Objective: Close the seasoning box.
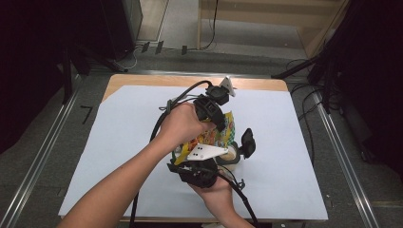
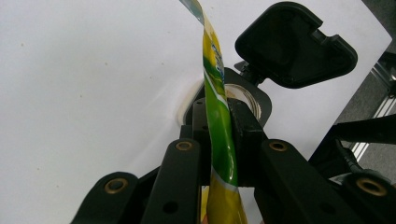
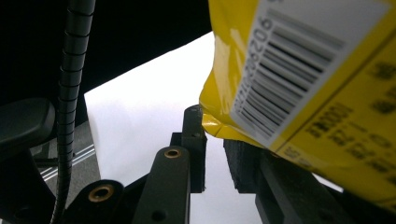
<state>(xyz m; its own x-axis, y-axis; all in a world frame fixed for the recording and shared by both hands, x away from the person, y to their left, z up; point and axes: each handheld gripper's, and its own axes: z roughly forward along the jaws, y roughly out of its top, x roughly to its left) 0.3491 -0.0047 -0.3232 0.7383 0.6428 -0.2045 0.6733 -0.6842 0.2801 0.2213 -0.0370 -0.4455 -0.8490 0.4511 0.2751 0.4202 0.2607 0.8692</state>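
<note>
A: While the high view takes in the whole bench [image 1: 142, 80] under its white sheet [image 1: 119, 142], what does it give that the close views leave out?

B: Both hands together. The left hand-held gripper [image 1: 219, 124] comes down from above onto a yellow and green snack packet [image 1: 216, 135], and the right hand-held gripper [image 1: 197, 173] sits below it, nearer the person. The packet is held up between them near the middle of the sheet, beside a black-lidded container [image 1: 240, 152] with its lid flipped open.

A: And the left gripper view?

B: It looks along the packet's edge. The packet [image 2: 219, 126] runs straight up between the two black jaws of the left hand-held gripper [image 2: 219, 140], and they are clamped tight on it. Beyond the jaws the container's round mouth [image 2: 243, 95] lies open, with the hinged black lid [image 2: 294, 44] standing above it.

A: The right gripper view?

B: It shows the packet's printed back, a barcode [image 3: 285, 65] on yellow. The right hand-held gripper [image 3: 215, 140] has its jaws nearly closed, and the packet's lower corner [image 3: 219, 126] lies at their tips. I cannot tell whether they actually pinch it.
</note>
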